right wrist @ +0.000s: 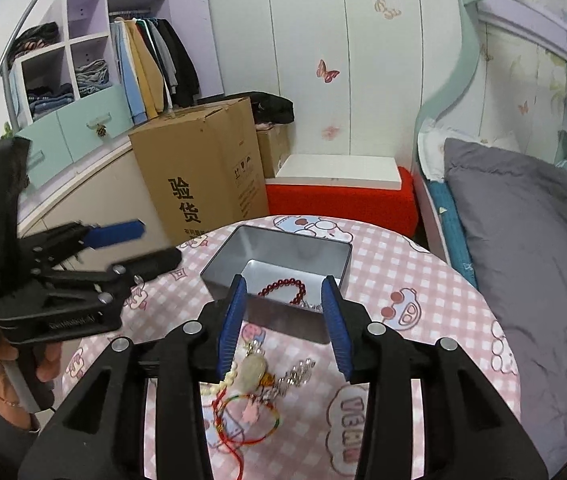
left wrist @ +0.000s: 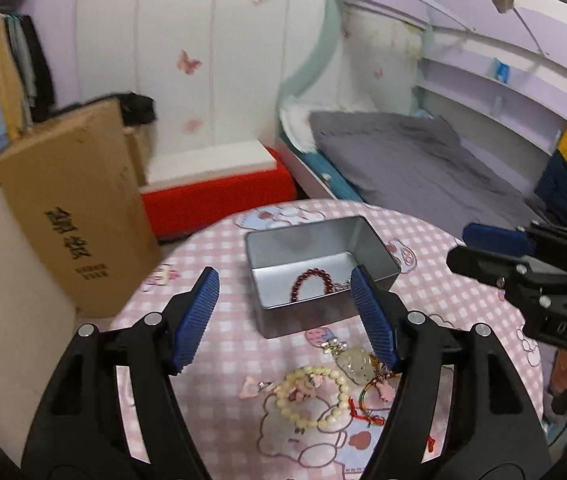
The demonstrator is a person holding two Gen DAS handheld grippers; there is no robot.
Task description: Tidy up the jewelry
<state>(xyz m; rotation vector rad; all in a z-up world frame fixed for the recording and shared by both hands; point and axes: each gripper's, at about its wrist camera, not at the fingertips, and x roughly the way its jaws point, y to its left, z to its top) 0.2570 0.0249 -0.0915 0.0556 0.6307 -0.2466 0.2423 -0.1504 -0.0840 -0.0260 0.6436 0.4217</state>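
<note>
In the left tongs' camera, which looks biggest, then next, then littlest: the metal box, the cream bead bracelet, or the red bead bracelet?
1. The open rectangular silver metal box.
2. The cream round-bead bracelet lying on the pink checked tablecloth.
3. The dark red bead bracelet inside the box.

The cream one lies nearer the camera, so the bracelets' true sizes may be closer.

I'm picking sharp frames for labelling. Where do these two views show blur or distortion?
Left wrist view: cardboard box motion-smeared, tin fairly sharp, fisheye bends the bed. Right wrist view: left gripper blurred, red bracelet crisp, dark corners.
</note>
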